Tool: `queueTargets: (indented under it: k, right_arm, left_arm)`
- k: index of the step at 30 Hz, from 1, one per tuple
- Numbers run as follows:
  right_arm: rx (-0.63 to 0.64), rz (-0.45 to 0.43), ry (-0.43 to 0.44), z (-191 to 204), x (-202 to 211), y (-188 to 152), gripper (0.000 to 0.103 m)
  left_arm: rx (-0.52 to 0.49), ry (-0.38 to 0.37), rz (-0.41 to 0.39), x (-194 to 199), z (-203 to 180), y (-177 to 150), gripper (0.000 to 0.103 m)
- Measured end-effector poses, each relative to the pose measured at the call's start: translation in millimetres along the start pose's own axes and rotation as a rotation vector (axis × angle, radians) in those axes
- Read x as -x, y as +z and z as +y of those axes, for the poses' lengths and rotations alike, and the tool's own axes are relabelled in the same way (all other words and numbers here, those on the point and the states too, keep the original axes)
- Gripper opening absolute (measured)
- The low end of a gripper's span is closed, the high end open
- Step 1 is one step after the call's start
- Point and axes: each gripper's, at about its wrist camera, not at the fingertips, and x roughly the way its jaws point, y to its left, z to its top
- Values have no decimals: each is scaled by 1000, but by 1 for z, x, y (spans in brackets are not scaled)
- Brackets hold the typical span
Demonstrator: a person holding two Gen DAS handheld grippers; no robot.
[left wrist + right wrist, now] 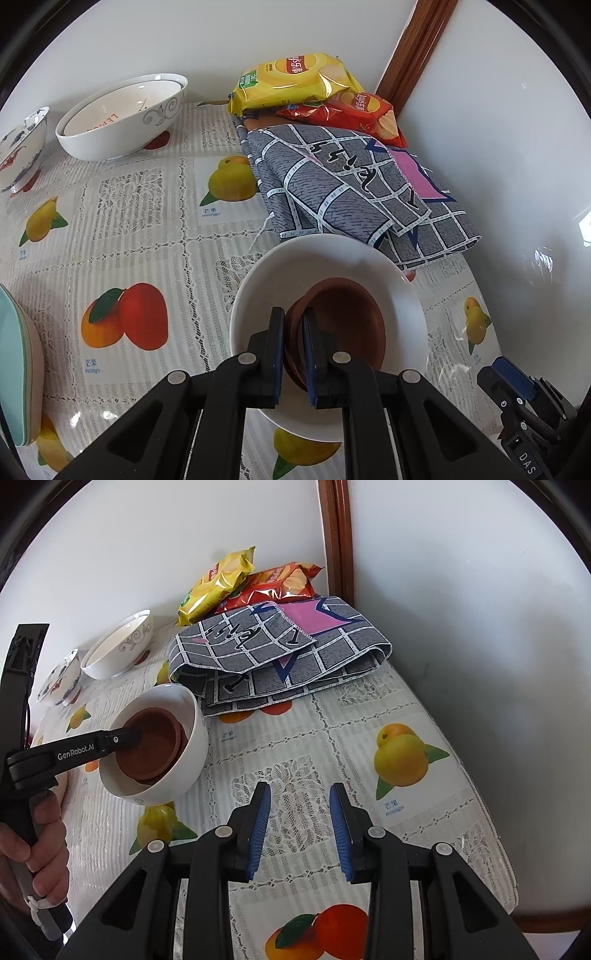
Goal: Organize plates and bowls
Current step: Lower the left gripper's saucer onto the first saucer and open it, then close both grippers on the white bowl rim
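A white bowl (295, 266) stands on the fruit-print tablecloth with stacked brown bowls (343, 321) nested inside it. My left gripper (293, 314) reaches down into it and is shut on the near rim of the brown bowls. In the right wrist view the same white bowl (194, 746) and brown bowls (155, 746) sit at the left. There the left gripper (129, 738), held by a hand (44, 849), dips in from the left. My right gripper (299, 805) hovers open over bare tablecloth to the right of the bowl, with nothing between its fingers.
Two nested white bowls with grey scrolls (122, 114) and a blue-and-red patterned bowl (22, 147) stand at the far left. Stacked teal plates (18, 369) show at the left edge. A folded grey cloth (351, 192) and chip bags (295, 81) lie behind the white bowl, against the wall.
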Motion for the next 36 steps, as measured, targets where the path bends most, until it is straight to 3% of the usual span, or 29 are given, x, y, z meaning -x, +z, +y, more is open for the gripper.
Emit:
queueTargets:
  k: [4, 11, 17, 20, 29, 36]
  right_arm:
    - [13, 5, 4, 6, -1, 0, 33]
    - [33, -8, 21, 18, 3, 3, 34]
    - [52, -15, 48, 31, -3, 17, 34]
    - [57, -20, 80, 38, -4, 26, 34]
    - [80, 41, 151, 63, -29, 38, 34]
    - [88, 90, 112, 70, -56, 43, 24]
  left_arm:
    - [-14, -2, 6, 4, 1, 0, 10]
    - [-28, 6, -32, 26, 7, 0, 26]
    - [-9, 14, -56, 38, 17, 2, 28]
    - [3, 52, -47, 37, 23, 3, 29]
    - [26, 44, 8, 20, 34, -1, 34]
    - [24, 61, 40, 5, 38, -4, 37]
